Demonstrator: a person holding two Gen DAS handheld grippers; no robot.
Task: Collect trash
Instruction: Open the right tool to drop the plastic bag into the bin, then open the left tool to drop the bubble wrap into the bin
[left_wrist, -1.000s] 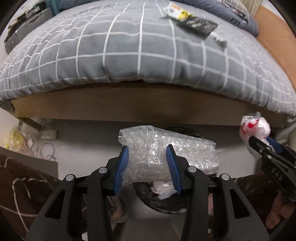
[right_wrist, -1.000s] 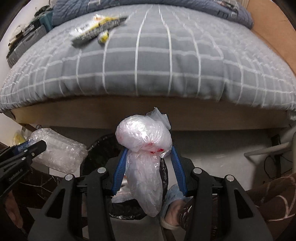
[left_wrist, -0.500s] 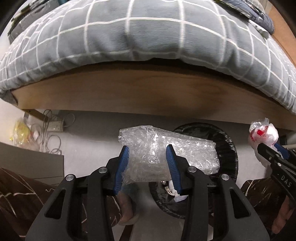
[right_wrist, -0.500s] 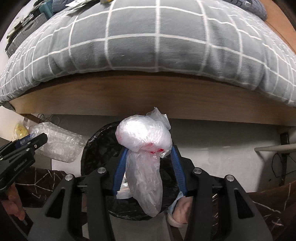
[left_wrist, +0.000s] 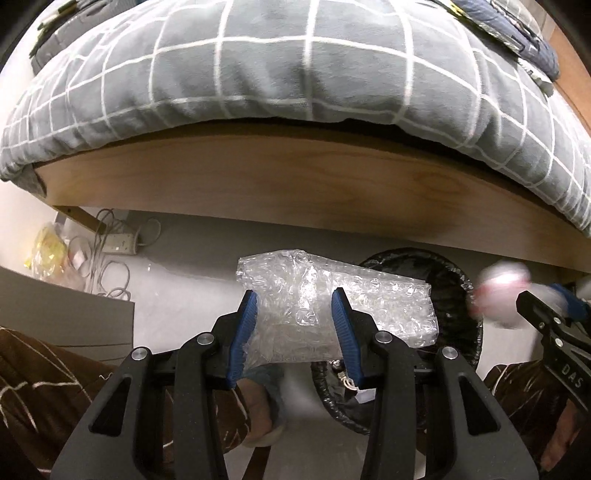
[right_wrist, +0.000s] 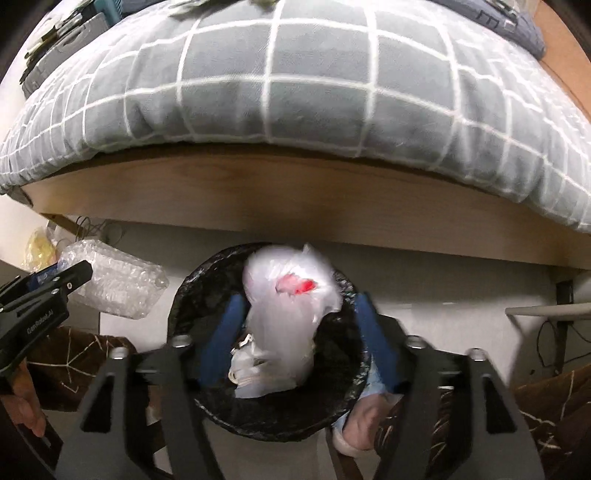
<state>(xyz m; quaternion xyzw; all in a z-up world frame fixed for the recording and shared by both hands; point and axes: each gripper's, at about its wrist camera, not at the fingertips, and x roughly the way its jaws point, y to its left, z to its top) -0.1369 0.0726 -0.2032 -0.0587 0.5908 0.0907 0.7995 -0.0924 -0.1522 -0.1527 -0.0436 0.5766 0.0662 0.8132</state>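
My left gripper (left_wrist: 293, 304) is shut on a wad of clear bubble wrap (left_wrist: 369, 306), held just left of a black-lined trash bin (left_wrist: 458, 280) on the floor. My right gripper (right_wrist: 297, 306) has its jaws spread wide above the same bin (right_wrist: 184, 306). A white plastic bag with a red patch (right_wrist: 288, 314) hangs blurred between the jaws over the bin's mouth, apart from both pads. White trash (right_wrist: 247, 363) lies inside the bin. The bubble wrap also shows in the right wrist view (right_wrist: 118, 280), and the bag also shows in the left wrist view (left_wrist: 500, 291).
A bed with a grey checked duvet (left_wrist: 295, 62) and wooden frame (left_wrist: 280, 184) rises behind the bin. A power strip and cables (left_wrist: 118, 242) lie on the floor at left. My slippered feet (right_wrist: 354, 424) stand beside the bin. Wrappers (left_wrist: 495, 26) lie on the bed.
Both grippers have dropped lower and nearer the bin. My right gripper's jaws have spread apart and the white bag has slipped free, blurred over the bin.
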